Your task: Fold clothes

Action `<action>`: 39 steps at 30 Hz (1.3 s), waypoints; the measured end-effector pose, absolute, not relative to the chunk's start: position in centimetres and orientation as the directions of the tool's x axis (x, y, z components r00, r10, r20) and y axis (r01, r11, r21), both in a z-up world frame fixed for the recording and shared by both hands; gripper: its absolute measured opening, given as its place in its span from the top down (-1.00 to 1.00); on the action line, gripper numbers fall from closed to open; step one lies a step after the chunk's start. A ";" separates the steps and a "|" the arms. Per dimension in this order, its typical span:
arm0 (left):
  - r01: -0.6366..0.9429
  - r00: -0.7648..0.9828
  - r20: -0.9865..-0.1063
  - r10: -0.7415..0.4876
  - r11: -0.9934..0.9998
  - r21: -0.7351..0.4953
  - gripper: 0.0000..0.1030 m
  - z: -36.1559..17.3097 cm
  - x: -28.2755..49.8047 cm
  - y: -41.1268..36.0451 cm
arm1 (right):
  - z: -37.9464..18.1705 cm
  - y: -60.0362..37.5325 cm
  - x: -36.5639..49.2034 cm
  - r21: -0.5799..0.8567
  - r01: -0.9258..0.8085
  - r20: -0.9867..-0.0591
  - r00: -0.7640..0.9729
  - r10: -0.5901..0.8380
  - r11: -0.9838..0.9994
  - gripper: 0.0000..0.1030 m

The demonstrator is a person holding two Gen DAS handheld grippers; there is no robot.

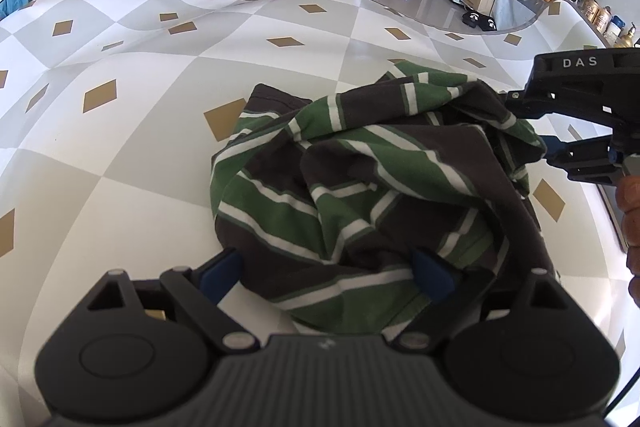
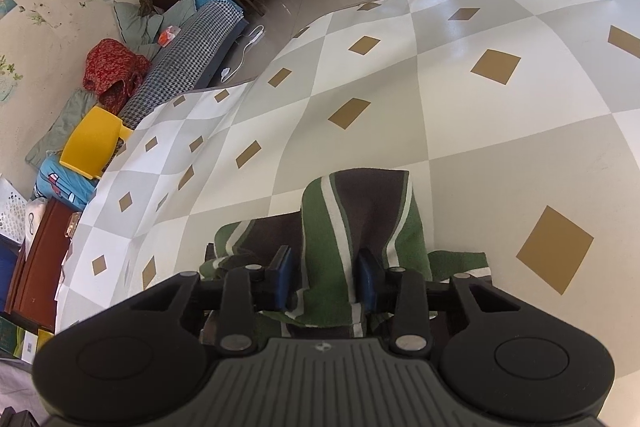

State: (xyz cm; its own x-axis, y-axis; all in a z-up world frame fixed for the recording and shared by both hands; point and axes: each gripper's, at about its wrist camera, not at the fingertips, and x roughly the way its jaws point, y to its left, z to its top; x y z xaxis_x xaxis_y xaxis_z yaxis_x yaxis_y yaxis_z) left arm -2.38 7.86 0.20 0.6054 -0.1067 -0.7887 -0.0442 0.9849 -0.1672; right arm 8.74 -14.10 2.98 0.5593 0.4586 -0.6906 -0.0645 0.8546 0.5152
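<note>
Pinching a fold of the striped shirt point(image 2: 340, 227), right gripper point(image 2: 326, 281); left gripper point(image 1: 326, 273) spread wide at its near edge.

Soft knit striped shirt point(image 1: 360, 187) on smooth, faintly glossy tablecloth point(image 1: 120, 147); matt black plastic gripper point(image 2: 326, 277).

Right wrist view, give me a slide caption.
Right gripper pinching a fold of the striped shirt over the checkered tablecloth.

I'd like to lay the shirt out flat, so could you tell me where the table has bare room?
The checked tablecloth lies bare left of the striped shirt and beyond it to the far edge. It is crowded on the right, where the right gripper pinches the shirt, and nearest, where the open left gripper straddles it.
</note>
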 end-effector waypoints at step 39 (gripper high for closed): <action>-0.038 0.606 -0.790 -0.096 0.988 -0.150 -0.93 -2.1 0.5 4.2 | 10.1 -18.4 2.5 0.615 -0.346 -0.421 0.616 0.666 0.709 0.85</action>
